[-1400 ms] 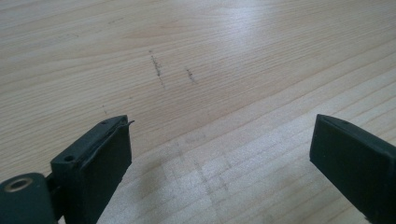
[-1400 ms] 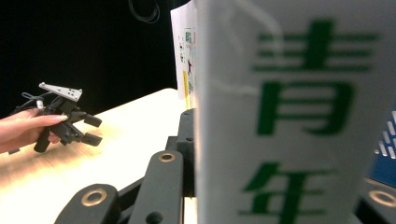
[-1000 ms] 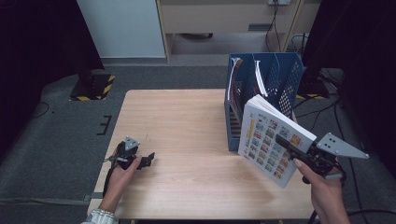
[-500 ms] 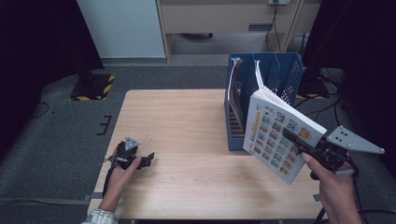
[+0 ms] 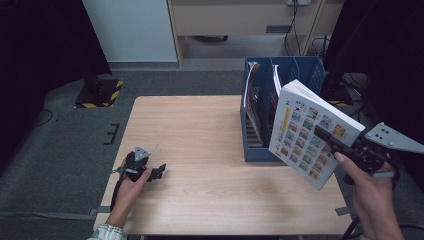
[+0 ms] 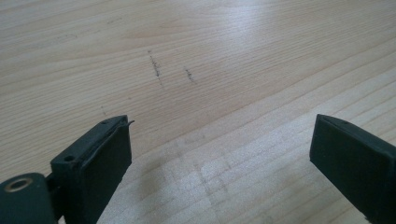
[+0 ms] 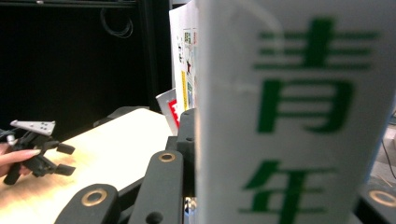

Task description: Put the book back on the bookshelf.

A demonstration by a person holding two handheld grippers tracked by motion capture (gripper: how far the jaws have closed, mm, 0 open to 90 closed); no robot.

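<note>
The right hand-held gripper point(image 5: 334, 142) is clamped on a thick paperback book point(image 5: 312, 132), holding it tilted in the air at three o'clock of the bench point(image 5: 200, 130), just in front of the blue file rack point(image 5: 280, 107). The book looks heavy, its cover glossy and liable to slip; gripping near the spine suits it best. The right gripper view shows green characters on the spine point(image 7: 299, 107), unreadable from above. The left hand-held gripper point(image 5: 150, 172) rests at eight o'clock, jaws wide and empty.

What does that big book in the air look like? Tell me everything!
The book is thick, with a white cover full of small colourful pictures and green characters on its white spine. It looks like glossy paper. It is closed, tilted and off the table, near the blue file rack. The right tongs clamp it.
</note>
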